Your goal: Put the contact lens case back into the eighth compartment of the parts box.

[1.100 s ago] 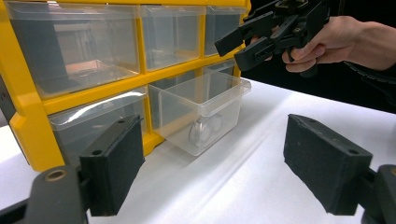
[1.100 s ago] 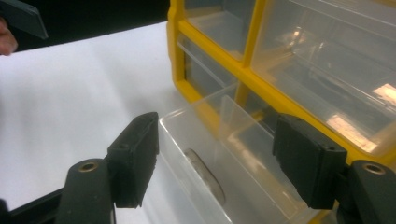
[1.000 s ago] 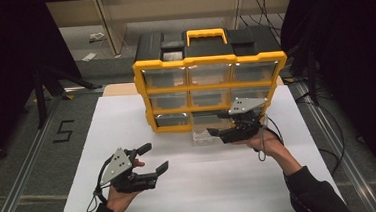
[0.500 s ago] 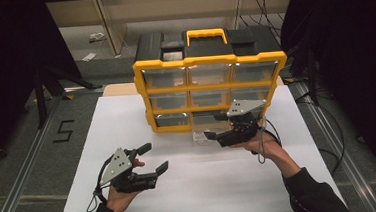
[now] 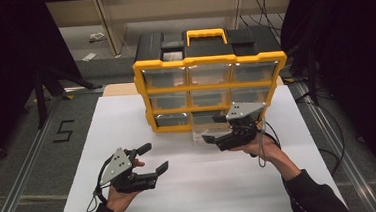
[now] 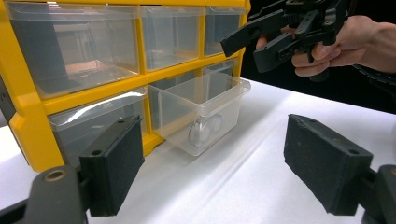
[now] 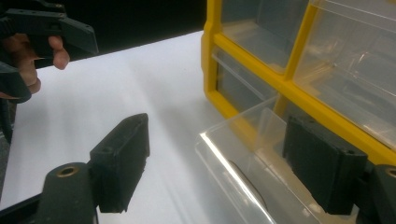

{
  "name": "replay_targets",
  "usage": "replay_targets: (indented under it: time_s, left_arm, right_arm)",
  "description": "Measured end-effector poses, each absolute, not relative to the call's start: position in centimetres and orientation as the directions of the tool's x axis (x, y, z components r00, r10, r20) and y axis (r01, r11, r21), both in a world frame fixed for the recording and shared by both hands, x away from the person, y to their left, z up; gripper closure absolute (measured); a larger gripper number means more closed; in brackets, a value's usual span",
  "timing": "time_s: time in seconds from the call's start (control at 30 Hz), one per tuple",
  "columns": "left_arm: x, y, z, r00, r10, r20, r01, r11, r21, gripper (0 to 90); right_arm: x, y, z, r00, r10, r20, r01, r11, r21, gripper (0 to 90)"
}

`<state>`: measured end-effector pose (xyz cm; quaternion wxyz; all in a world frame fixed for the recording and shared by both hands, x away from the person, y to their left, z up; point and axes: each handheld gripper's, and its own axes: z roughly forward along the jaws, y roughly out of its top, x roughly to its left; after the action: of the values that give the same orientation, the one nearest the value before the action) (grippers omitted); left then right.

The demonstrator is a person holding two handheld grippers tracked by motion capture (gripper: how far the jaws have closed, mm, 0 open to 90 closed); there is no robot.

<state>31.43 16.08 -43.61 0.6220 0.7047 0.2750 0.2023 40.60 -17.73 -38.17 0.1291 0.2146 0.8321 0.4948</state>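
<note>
A yellow-framed organizer [image 5: 209,87] with clear drawers stands at the back of the white table. Its bottom-middle drawer [image 5: 204,133] is pulled out onto the table. In the left gripper view the pulled-out drawer [image 6: 201,107] holds small round clear pieces [image 6: 205,131]. My right gripper [image 5: 213,128] hangs open just over the drawer's front. In its own view the right gripper [image 7: 222,163] straddles the drawer's front rim [image 7: 231,165] without touching it. My left gripper [image 5: 155,157] is open and empty in front of the organizer's left side, and in its own view the left gripper [image 6: 215,163] faces the drawer.
A white sheet [image 5: 127,120] covers the table, with bare room at the front middle. The organizer has a black top and a yellow handle [image 5: 206,34]. Grey floor with rails [image 5: 25,167] lies on both sides.
My right gripper has drifted slightly left and toward the person, staying open over the drawer. The left gripper has not moved.
</note>
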Motion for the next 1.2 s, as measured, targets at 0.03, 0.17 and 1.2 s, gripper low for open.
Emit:
replay_targets:
  time_s: [0.03, 0.17, 1.2]
  left_arm:
    - [31.4, 16.1, -43.6, 0.767, 0.639, -0.057, 0.136, -0.075, 0.988, 19.6]
    - [31.4, 16.1, -43.6, 0.767, 0.64, -0.056, 0.136, -0.076, 0.988, 19.6]
    - [31.4, 16.1, -43.6, 0.766, 0.641, -0.056, 0.135, -0.075, 0.988, 19.6]
  right_arm:
    - [40.5, -17.7, -38.2, -0.874, 0.486, -0.002, 0.232, 0.42, 0.878, 23.7]
    - [40.2, -17.5, -38.2, -0.878, 0.479, 0.002, 0.23, 0.418, 0.879, 23.6]
    - [37.7, -17.2, -39.6, -0.905, 0.424, -0.003, 0.203, 0.438, 0.876, 23.1]
